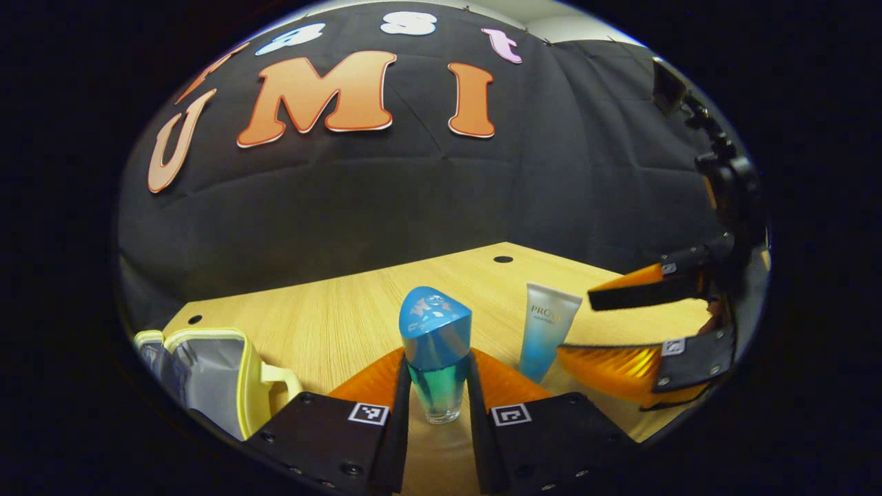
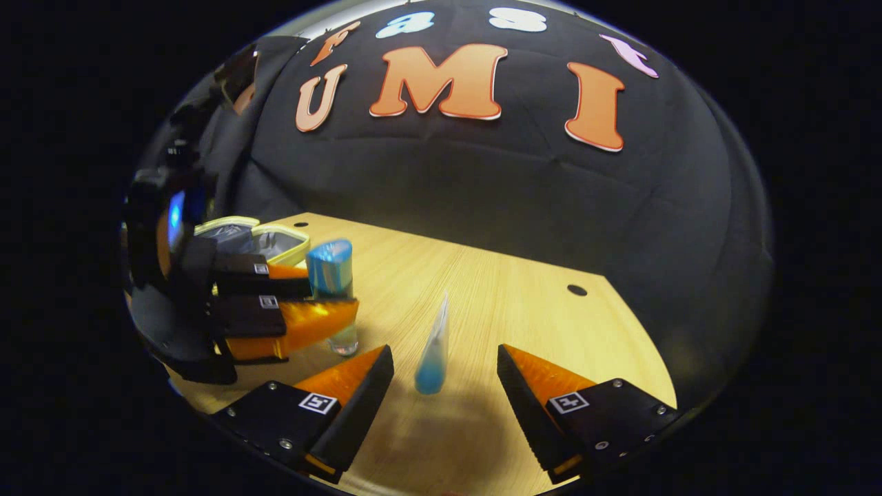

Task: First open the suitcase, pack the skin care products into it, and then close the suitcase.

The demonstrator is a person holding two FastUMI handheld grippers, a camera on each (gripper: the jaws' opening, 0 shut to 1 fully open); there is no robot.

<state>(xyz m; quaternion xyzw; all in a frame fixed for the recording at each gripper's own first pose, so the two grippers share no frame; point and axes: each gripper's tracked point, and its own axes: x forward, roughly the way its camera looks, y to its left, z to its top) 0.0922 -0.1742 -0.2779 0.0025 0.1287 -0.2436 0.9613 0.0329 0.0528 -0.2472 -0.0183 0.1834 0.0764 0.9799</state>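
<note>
Bottle of clear glass with a glossy blue cap stands pinched by the left claw on the wood-grain desk. Right claw is spread around the soft upright tube.

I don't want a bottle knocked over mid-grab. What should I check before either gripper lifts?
1. Suitcase open: ok.
2. Left gripper straddles the blue-capped bottle: ok.
3. Both left fingers pressing the bottle: cannot tell.
4. Bottle upright on the table: ok.
5. Right gripper open around the tube: ok, not yet touching.
6. Tube standing upright: ok.
</note>
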